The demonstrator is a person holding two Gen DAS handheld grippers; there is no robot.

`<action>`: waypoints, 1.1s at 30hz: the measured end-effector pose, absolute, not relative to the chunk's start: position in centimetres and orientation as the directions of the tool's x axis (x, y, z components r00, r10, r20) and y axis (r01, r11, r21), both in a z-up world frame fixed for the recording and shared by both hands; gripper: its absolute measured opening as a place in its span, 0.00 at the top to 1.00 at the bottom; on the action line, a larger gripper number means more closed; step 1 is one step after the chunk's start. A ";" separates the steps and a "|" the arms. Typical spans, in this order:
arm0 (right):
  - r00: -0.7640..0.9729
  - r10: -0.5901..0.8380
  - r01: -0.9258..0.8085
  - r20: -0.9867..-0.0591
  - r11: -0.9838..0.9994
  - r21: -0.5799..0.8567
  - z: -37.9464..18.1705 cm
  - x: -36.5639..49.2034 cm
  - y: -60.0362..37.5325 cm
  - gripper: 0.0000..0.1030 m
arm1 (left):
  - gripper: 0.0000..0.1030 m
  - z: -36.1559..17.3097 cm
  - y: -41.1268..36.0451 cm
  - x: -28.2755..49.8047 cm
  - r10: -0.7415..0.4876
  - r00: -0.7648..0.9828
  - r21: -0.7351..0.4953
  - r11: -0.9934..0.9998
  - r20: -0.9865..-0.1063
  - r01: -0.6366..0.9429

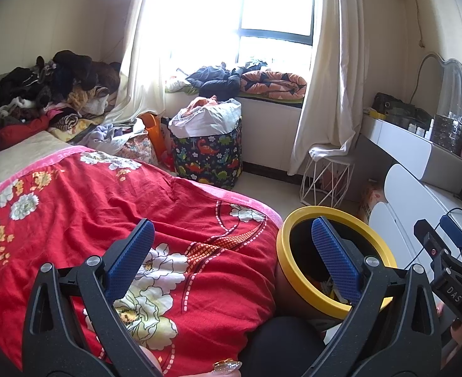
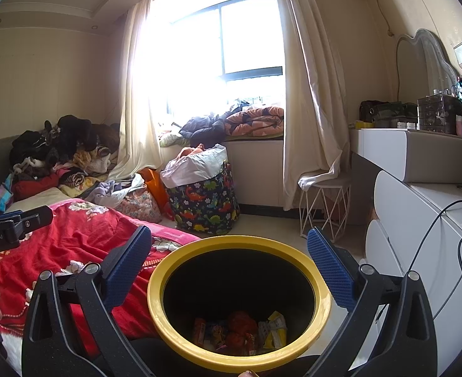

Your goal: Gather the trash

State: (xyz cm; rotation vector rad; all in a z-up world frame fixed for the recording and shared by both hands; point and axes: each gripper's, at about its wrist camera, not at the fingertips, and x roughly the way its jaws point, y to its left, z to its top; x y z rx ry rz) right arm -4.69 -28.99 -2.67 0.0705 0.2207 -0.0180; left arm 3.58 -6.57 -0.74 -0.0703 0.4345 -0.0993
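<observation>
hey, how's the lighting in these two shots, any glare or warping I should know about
Left wrist view: the window is blown out white, and the walls bow from fisheye distortion. Right wrist view: same glare at the window, the bin interior is dark, though wrappers at its bottom stay legible.

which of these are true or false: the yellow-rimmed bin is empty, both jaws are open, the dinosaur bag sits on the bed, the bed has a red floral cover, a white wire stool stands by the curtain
1. The yellow-rimmed bin is empty. False: wrappers lie at its bottom.
2. Both grippers have open jaws. True: the left gripper and right gripper hold nothing.
3. The dinosaur bag sits on the bed. False: it stands on the floor beyond the bed, below the window.
4. The bed has a red floral cover. True.
5. A white wire stool stands by the curtain. True.
</observation>
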 end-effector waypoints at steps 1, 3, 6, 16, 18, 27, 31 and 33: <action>0.976 -0.010 0.026 -0.219 0.997 0.068 -2.7 -4.7 -29.0 0.06 | 0.11 -0.8 -6.5 3.6 -0.111 0.902 -0.090 0.993 -0.416 0.081; 0.976 -0.011 0.026 -0.218 0.997 0.067 -2.7 -4.7 -29.0 0.06 | 0.10 -0.8 -6.5 3.6 -0.111 0.902 -0.090 0.993 -0.416 0.081; 0.975 -0.010 0.026 -0.222 0.997 0.068 -2.6 -4.7 -29.0 0.06 | 0.10 -0.7 -6.5 3.7 -0.106 0.902 -0.082 0.994 -0.418 0.079; 0.904 0.318 -0.310 -0.286 0.948 0.073 0.7 -0.7 -22.1 0.06 | 0.11 -1.5 4.4 4.6 0.115 0.854 -0.180 0.955 -0.508 -0.236; 0.834 0.436 -0.425 -0.338 0.898 0.108 0.9 0.6 -18.1 0.06 | 0.11 -2.0 9.4 4.0 0.257 0.803 -0.150 0.908 -0.538 -0.391; 0.228 0.655 -0.887 -0.721 0.446 0.124 -6.2 0.4 10.7 0.06 | 0.11 -9.2 33.3 -2.5 0.609 0.341 0.013 0.500 -0.716 -0.866; 0.162 0.491 -0.938 -0.856 0.345 0.020 -12.3 -1.3 18.7 0.05 | 0.09 -15.8 37.3 -3.4 0.595 0.069 0.183 0.352 -0.801 -0.918; 0.177 0.531 -0.933 -0.828 0.357 0.030 -14.0 -1.5 19.2 0.05 | 0.09 -15.9 37.6 -4.2 0.580 0.121 0.117 0.355 -0.805 -0.927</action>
